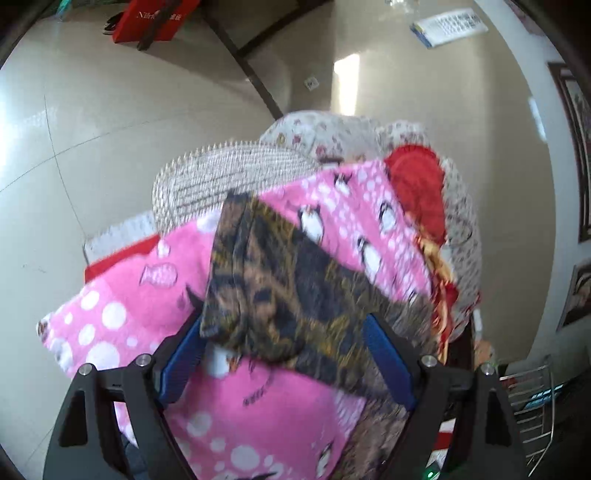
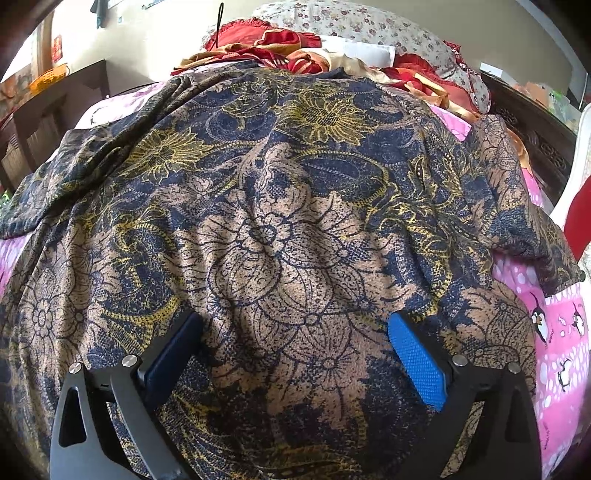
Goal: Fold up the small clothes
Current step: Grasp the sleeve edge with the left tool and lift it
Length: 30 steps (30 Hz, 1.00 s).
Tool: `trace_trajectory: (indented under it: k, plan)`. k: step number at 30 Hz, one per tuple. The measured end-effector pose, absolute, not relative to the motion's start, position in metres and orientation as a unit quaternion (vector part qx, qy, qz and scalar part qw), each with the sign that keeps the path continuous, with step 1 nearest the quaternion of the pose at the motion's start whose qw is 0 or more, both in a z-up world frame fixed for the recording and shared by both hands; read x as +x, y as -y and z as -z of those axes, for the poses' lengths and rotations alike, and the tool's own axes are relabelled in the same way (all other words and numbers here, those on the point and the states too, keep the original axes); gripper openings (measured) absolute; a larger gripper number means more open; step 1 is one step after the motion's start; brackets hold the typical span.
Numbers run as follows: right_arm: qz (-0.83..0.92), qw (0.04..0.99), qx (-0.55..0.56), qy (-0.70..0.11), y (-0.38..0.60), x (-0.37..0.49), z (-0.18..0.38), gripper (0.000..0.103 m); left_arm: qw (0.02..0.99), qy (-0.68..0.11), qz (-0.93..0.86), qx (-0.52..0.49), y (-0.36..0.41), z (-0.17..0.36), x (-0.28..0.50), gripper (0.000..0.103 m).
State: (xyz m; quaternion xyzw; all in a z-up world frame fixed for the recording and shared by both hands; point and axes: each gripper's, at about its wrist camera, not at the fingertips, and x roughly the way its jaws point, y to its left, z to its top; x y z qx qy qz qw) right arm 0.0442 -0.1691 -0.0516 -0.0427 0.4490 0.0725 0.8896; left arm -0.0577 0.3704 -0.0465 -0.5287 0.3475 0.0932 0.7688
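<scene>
Nearest, the right gripper [image 2: 293,341] hangs with jaws wide apart over the middle of the floral garment [image 2: 280,206], which lies spread on the pink penguin blanket [image 2: 554,332], clamping nothing. The left gripper [image 1: 284,345] stands open too, a folded flap of the garment [image 1: 295,280] draped between its pads, seemingly unpinched. Judging by this, one fold is being laid toward the far red cushion [image 1: 421,188]; next comes smoothing and a fresh edge grip.

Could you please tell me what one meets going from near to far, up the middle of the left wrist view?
Left gripper → dark floral garment → pink penguin blanket → woven mat → floral quilt → tiled floor → red bag.
</scene>
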Motion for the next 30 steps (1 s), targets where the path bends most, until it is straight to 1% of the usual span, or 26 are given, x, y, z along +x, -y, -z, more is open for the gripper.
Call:
trace_trajectory:
  k: [1,2,3,4,6,7,8,9,11,12,14,19,21,22,25,28,30]
  plan:
    - [-0.073,0.890,-0.043,-0.449,0.169,0.044,0.052,0.103,0.768,-0.344,-0.092,-0.532,-0.372,0.046,-0.056,0.081]
    - [-0.072,0.890,-0.043,-0.449,0.169,0.044,0.052,0.103,0.763,-0.349,-0.090,-0.536,-0.374,0.047,-0.053,0.072]
    - [-0.072,0.890,-0.044,-0.449,0.169,0.044,0.052,0.103,0.758,-0.356,-0.089,-0.539,-0.375,0.049,-0.052,0.060]
    - [-0.072,0.890,-0.043,-0.449,0.169,0.044,0.051,0.103,0.754,-0.362,-0.088,-0.541,-0.374,0.051,-0.050,0.056]
    - [-0.073,0.890,-0.043,-0.449,0.169,0.044,0.051,0.103,0.755,-0.372,-0.099,-0.531,-0.373,0.054,-0.050,0.043]
    - [-0.073,0.890,-0.043,-0.449,0.169,0.044,0.051,0.103,0.758,-0.375,-0.109,-0.522,-0.374,0.055,-0.050,0.041]
    - [-0.073,0.890,-0.043,-0.449,0.169,0.044,0.051,0.103,0.758,-0.378,-0.117,-0.518,-0.374,0.057,-0.050,0.034]
    - [-0.073,0.890,-0.043,-0.449,0.169,0.044,0.051,0.103,0.758,-0.382,-0.127,-0.514,-0.374,0.058,-0.050,0.021]
    - [-0.073,0.889,-0.042,-0.449,0.169,0.044,0.051,0.103,0.762,-0.387,-0.151,-0.497,-0.376,0.057,-0.050,0.009]
    - [-0.073,0.889,-0.042,-0.449,0.169,0.044,0.051,0.103,0.769,-0.381,-0.164,-0.486,-0.378,0.051,-0.054,0.007]
    - [-0.073,0.890,-0.043,-0.449,0.169,0.044,0.051,0.103,0.793,-0.354,-0.185,-0.460,-0.386,0.024,-0.055,0.006]
    - [-0.073,0.890,-0.043,-0.449,0.169,0.045,0.051,0.103,0.864,-0.248,-0.220,-0.378,-0.402,-0.077,-0.057,0.006]
    - [-0.073,0.890,-0.043,-0.449,0.169,0.044,0.051,0.103,0.883,-0.216,-0.221,-0.355,-0.398,-0.108,-0.054,0.006]
    - [-0.073,0.890,-0.043,-0.449,0.169,0.044,0.051,0.103,0.895,-0.197,-0.215,-0.337,-0.390,-0.127,-0.051,0.006]
    - [-0.073,0.890,-0.044,-0.449,0.169,0.044,0.051,0.103,0.921,-0.176,-0.164,-0.306,-0.356,-0.156,-0.031,0.006]
    - [-0.073,0.890,-0.043,-0.449,0.169,0.044,0.051,0.103,0.938,-0.189,-0.070,-0.282,-0.297,-0.167,0.014,0.006]
    - [-0.073,0.890,-0.042,-0.449,0.169,0.044,0.051,0.103,0.942,-0.208,0.001,-0.263,-0.243,-0.167,0.046,0.006]
